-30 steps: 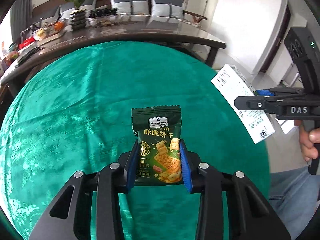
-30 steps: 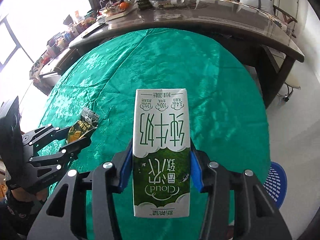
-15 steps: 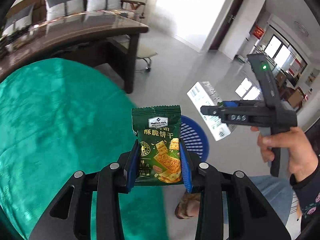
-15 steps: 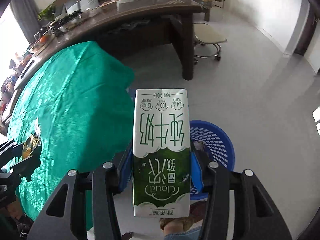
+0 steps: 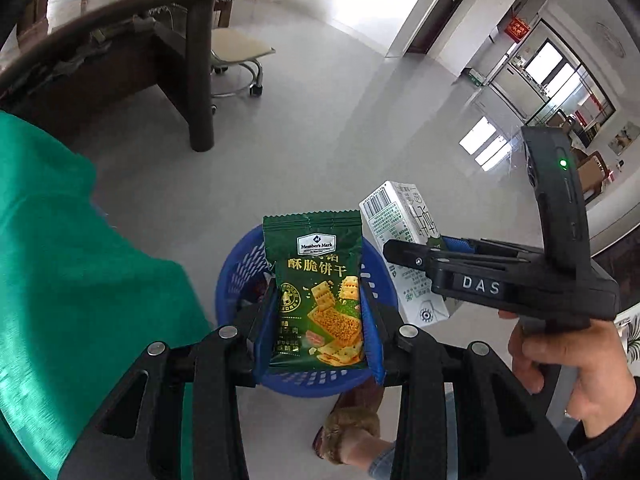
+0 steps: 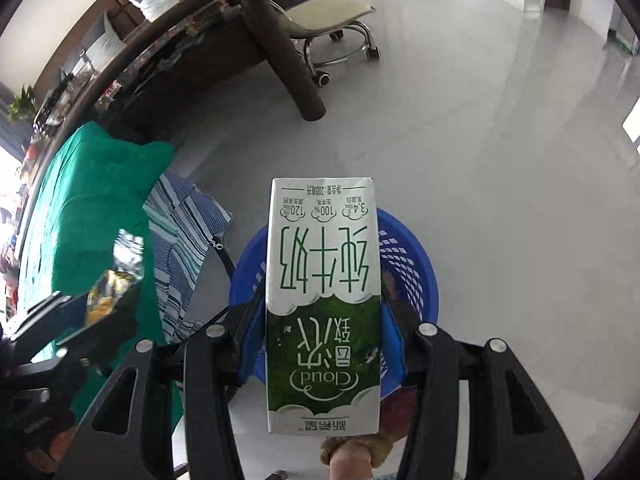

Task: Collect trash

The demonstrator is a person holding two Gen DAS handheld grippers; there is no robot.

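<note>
In the left wrist view my left gripper point(image 5: 318, 320) is shut on a dark green cracker packet point(image 5: 318, 292), held upright over a blue plastic basket point(image 5: 230, 280) on the floor. My right gripper point(image 6: 322, 340) is shut on a white and green milk carton point(image 6: 322, 280), held upside down above the same blue basket point(image 6: 416, 264). The left wrist view shows the milk carton point(image 5: 400, 224) and the right gripper point(image 5: 404, 254) just right of the packet, a hand point(image 5: 580, 368) on its handle. The basket's inside is mostly hidden.
The table with the green cloth point(image 5: 60, 280) is at the left, close to the basket. A striped cloth point(image 6: 180, 240) hangs beside it. A dark wooden desk point(image 5: 160, 40) and a wheeled stool point(image 5: 236, 60) stand behind. A slippered foot point(image 5: 352, 428) is at the basket's near side.
Both grippers have swung away from the green table and downward, with the packet and the carton still gripped. The blue basket now lies right under both of them.
</note>
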